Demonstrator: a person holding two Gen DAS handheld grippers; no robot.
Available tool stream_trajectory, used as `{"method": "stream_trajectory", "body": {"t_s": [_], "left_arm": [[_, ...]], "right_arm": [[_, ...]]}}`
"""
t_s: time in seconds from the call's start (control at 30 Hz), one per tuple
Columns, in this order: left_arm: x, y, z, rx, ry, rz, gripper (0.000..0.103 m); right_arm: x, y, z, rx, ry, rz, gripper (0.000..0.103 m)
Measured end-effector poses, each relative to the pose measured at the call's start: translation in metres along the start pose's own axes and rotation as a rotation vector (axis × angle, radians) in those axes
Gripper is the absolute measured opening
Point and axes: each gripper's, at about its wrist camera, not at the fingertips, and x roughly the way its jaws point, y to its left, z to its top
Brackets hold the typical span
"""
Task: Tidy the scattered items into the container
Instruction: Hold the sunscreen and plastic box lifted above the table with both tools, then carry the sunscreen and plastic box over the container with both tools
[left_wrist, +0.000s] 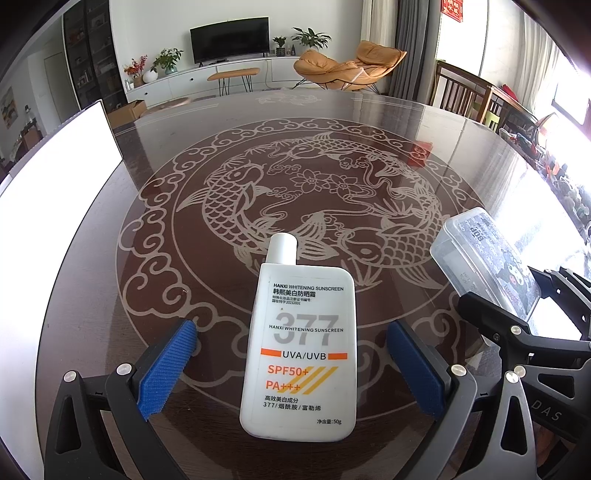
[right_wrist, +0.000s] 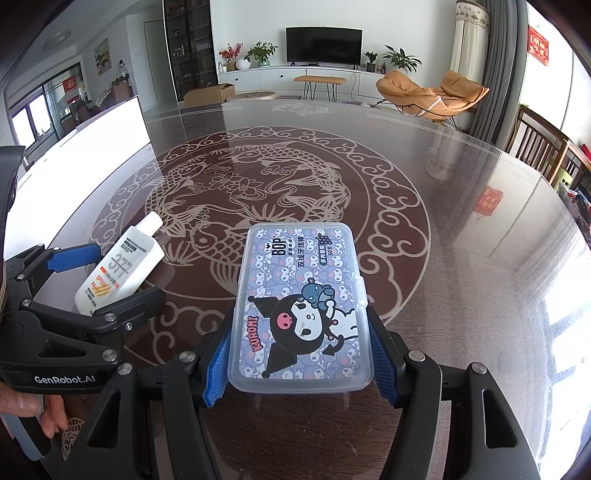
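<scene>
Gripping the clear plastic floss box by its 2 long sides, the right gripper has both blue pads pressed against the box walls. The box lid carries a cartoon print and faces up; whether the box rests on the table or sits just above it cannot be told.

The left gripper is spread wide. Its 2 blue pads stand on either side of the white sunscreen bottle, apart from it. The bottle lies flat on the glass-topped table, label up, cap pointing away from the gripper.

The 2 items lie near each other, bottle to the left of the box. A white container wall stands at the table's left edge, well apart from both items.
</scene>
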Motion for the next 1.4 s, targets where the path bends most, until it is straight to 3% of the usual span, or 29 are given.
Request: {"method": "stream_trajectory", "body": {"t_s": [0.03, 0.1, 0.43, 0.63, 0.83, 1.0, 1.17, 1.27, 1.4], "left_arm": [[-0.001, 0.000, 0.001, 0.000, -0.006, 0.002, 0.092], [-0.009, -0.001, 0.002, 0.006, -0.053, 0.012, 0.051], [-0.033, 0.009, -0.024, -0.073, -0.047, -0.078, 0.051], [-0.047, 0.012, -0.027, -0.111, -0.057, -0.102, 0.051], [-0.099, 0.045, -0.011, -0.164, -0.144, -0.122, 0.051], [-0.151, 0.121, 0.009, -0.244, -0.219, -0.097, 0.051], [-0.195, 0.231, 0.015, -0.315, -0.273, 0.080, 0.051], [-0.199, 0.295, 0.012, -0.391, -0.253, 0.170, 0.051], [-0.185, 0.355, 0.000, -0.480, -0.194, 0.229, 0.051]], "right_arm": [[0.000, 0.000, 0.000, 0.002, -0.001, 0.003, 0.064], [-0.002, -0.003, -0.002, 0.023, -0.010, 0.018, 0.062], [-0.046, -0.026, -0.024, 0.143, -0.058, 0.169, 0.061], [-0.056, 0.000, -0.028, 0.101, -0.040, 0.197, 0.061], [-0.073, 0.034, -0.012, 0.058, -0.058, 0.242, 0.061], [-0.094, 0.099, 0.039, -0.046, -0.110, 0.334, 0.061], [-0.116, 0.189, 0.102, -0.166, -0.174, 0.451, 0.061], [-0.121, 0.251, 0.133, -0.244, -0.201, 0.504, 0.061], [-0.112, 0.330, 0.154, -0.370, -0.209, 0.524, 0.061]]}}
